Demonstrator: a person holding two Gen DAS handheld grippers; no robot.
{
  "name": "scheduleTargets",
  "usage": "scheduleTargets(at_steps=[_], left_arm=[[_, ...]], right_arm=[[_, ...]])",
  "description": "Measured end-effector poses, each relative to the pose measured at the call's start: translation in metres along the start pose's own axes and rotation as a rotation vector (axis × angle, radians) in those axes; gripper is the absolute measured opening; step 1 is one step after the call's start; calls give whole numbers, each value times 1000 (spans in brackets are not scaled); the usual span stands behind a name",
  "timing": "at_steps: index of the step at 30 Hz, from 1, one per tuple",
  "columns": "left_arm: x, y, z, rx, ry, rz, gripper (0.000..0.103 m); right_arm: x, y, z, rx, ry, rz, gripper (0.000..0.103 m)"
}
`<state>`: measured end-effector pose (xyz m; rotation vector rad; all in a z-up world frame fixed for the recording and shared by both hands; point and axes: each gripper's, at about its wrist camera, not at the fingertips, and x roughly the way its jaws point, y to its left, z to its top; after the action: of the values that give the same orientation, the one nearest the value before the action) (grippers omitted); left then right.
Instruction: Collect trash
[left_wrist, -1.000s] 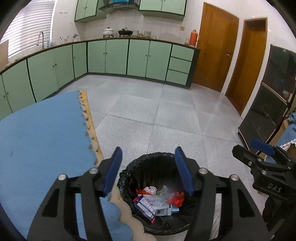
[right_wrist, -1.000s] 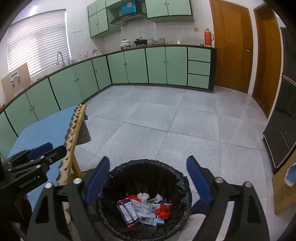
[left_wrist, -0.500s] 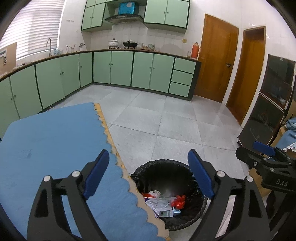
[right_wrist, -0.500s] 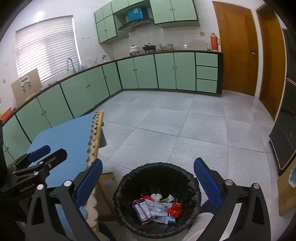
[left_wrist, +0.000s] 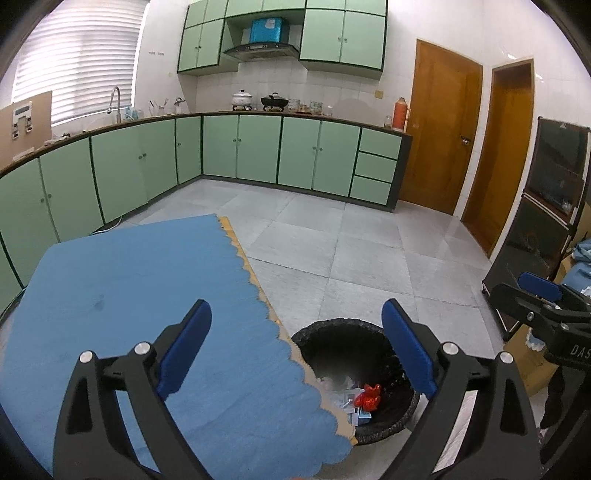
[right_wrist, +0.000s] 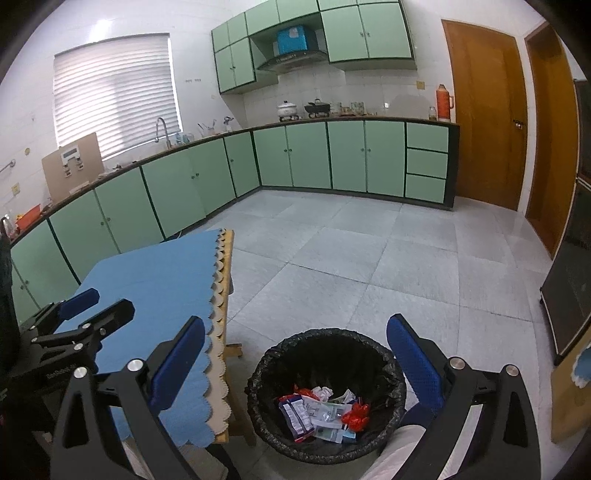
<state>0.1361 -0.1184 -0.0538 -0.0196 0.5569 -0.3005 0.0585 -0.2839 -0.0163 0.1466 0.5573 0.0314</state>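
A black-lined trash bin (right_wrist: 258, 373) stands on the tiled floor beside the table, holding wrappers, crumpled paper and a red scrap (right_wrist: 321, 410). My right gripper (right_wrist: 295, 323) hovers above and behind the bin, jaws wide open and empty. My left gripper (left_wrist: 295, 310) hangs over the table's scalloped edge, its jaws opening with nothing between them. In the left wrist view the bin (left_wrist: 332, 325) is partly hidden by the blue tablecloth (left_wrist: 129, 288), with the trash (left_wrist: 364, 397) showing inside. Each gripper shows in the other's view: right gripper (left_wrist: 517, 290), left gripper (right_wrist: 99, 304).
The blue-clothed table (right_wrist: 147, 277) lies to the left of the bin. Green cabinets (left_wrist: 240, 151) line the far walls, with wooden doors (left_wrist: 439, 129) at the right. A dark glass cabinet (left_wrist: 539, 229) stands at the right. A light sleeve (right_wrist: 391, 454) shows at the bottom.
Both grippers have risen and pulled back from the bin, which now sits lower and smaller. The left jaws have spread wider. More of the blue table fills the left view.
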Motion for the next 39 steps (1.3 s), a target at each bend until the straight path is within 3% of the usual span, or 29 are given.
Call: scheduleTargets(at_steps=[15, 39], left_arm=[[-54, 7, -3, 1, -94, 14, 91], [-68, 17, -11, -2, -124, 19, 91]], right_arm=[[-40, 31, 0, -53, -63, 54, 97], [-46, 49, -3, -87, -76, 74, 97]])
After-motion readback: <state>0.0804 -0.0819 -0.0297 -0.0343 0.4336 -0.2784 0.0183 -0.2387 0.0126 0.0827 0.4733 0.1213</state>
